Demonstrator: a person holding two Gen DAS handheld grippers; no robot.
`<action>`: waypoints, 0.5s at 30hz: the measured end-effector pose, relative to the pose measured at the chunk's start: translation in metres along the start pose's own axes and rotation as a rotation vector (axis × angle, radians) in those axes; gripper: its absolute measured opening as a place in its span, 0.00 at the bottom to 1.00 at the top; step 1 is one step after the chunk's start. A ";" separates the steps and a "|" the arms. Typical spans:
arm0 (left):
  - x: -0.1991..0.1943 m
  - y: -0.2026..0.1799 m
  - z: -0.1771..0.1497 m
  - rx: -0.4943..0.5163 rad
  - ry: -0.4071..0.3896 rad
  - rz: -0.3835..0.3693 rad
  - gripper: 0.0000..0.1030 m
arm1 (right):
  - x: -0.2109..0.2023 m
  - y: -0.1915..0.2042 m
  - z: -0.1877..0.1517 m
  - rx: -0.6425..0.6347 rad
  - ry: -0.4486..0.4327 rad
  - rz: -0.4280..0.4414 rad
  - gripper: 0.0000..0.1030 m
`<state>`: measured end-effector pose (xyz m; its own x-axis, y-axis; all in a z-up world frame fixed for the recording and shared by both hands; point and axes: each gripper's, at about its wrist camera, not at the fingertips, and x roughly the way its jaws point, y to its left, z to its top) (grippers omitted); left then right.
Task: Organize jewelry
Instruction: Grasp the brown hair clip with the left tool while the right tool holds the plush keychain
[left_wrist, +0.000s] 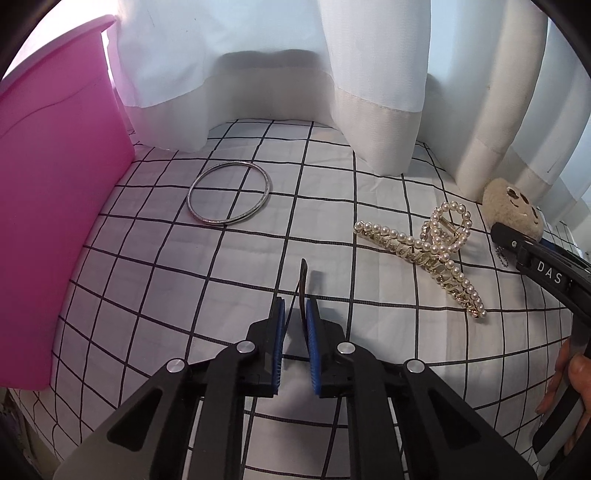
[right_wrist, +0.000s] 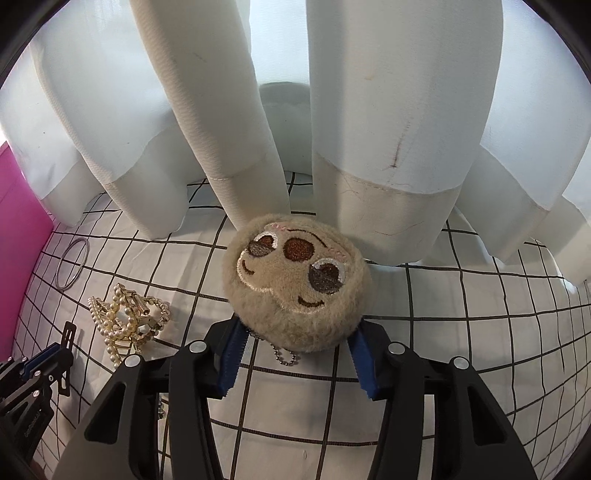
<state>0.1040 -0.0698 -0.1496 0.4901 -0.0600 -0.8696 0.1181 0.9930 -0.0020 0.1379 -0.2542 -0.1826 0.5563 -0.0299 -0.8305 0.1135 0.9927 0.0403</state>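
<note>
Surface: white cloth (left_wrist: 155, 295) with a black grid, laid flat.
Backdrop: white curtain (left_wrist: 229, 66) hanging down to the cloth's far edge.
Pink bin (left_wrist: 55, 206): at the cloth's left edge.
Bangle (left_wrist: 229, 193): flat on the cloth, just right of the bin.
Pearl hair claw (left_wrist: 424, 251): farther right of the bin, near the plush toy (right_wrist: 295, 284).
Left gripper (left_wrist: 295, 314): clamped on a thin black hair clip (left_wrist: 303, 288).
Right gripper (right_wrist: 299, 354): spread wide, fingers either side of the plush toy; squeeze unclear.

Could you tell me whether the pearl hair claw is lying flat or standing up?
Lying on its side: the pearl hair claw rests lengthwise on the checked cloth, untouched.
</note>
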 end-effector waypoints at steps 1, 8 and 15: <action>-0.004 0.000 0.003 0.002 -0.007 0.001 0.12 | -0.003 0.001 -0.003 -0.001 -0.003 0.001 0.48; -0.039 0.005 0.002 0.029 -0.064 -0.010 0.12 | -0.028 0.004 -0.012 0.007 -0.016 0.011 0.48; -0.057 0.014 0.005 0.048 -0.087 -0.026 0.12 | -0.073 0.001 -0.019 0.020 -0.038 0.020 0.48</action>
<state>0.0821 -0.0533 -0.0970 0.5589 -0.0962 -0.8236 0.1716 0.9852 0.0014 0.0822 -0.2485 -0.1321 0.5891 -0.0147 -0.8079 0.1179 0.9907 0.0679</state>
